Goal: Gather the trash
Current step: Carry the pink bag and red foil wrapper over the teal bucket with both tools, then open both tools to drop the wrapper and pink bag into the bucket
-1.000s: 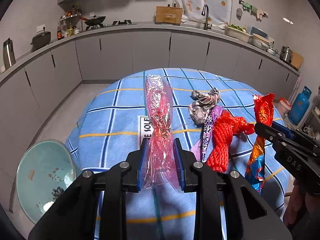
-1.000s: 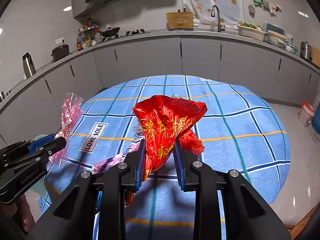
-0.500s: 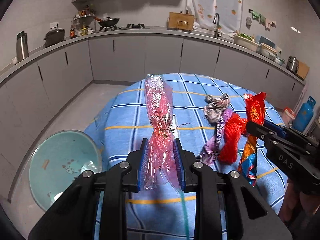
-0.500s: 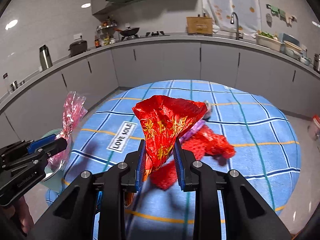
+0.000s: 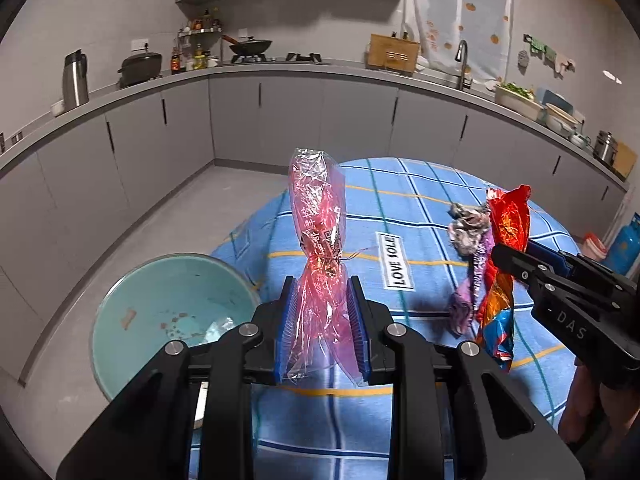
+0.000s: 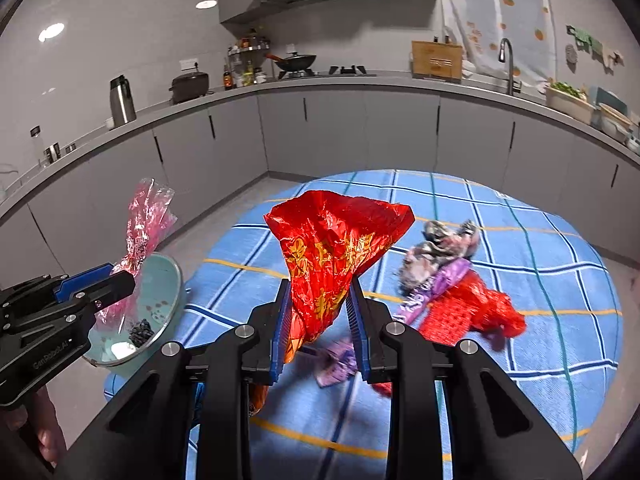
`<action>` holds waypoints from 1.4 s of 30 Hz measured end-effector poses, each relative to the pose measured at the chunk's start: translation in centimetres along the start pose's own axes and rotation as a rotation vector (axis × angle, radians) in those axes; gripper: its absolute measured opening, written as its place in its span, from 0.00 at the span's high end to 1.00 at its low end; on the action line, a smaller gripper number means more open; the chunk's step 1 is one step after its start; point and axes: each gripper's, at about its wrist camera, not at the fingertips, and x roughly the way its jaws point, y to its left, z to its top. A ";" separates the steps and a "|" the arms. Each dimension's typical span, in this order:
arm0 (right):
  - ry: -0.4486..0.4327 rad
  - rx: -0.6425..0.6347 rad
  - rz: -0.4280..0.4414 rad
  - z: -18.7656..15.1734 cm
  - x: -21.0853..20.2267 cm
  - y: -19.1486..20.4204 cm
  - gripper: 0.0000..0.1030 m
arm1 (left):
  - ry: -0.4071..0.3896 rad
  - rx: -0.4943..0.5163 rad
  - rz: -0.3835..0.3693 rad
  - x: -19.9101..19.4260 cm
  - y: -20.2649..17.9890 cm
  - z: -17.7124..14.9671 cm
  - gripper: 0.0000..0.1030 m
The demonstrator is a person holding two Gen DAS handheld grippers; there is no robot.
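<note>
My left gripper is shut on a pink see-through wrapper, which stands up from between its blue pads. My right gripper is shut on a crumpled red foil bag. Each view shows the other gripper too: the right one with the red bag at the right edge, the left one with the pink wrapper at the left. A teal bin stands on the floor left of the table, with scraps inside. A grey crumpled wrapper, a purple wrapper and a red net bag lie on the table.
The round table wears a blue checked cloth with a "LOVE SOLE" label. Grey kitchen cabinets run along the back wall, with a kettle, pots and a sink on the counter. A blue gas bottle stands at far right.
Both grippers have carried their wrappers leftward across the table toward the teal bin, which now shows larger and nearer. The trash left on the table has slid to the right in both views.
</note>
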 end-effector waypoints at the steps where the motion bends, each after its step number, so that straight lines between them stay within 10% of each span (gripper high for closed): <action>1: -0.002 -0.005 0.004 0.1 0.0 0.3 0.73 | -0.002 -0.005 0.006 -0.1 0.3 -0.1 0.74; 42: -0.007 -0.214 0.259 3.8 4.5 13.9 0.73 | -0.024 -0.209 0.238 -2.3 13.7 -0.8 0.73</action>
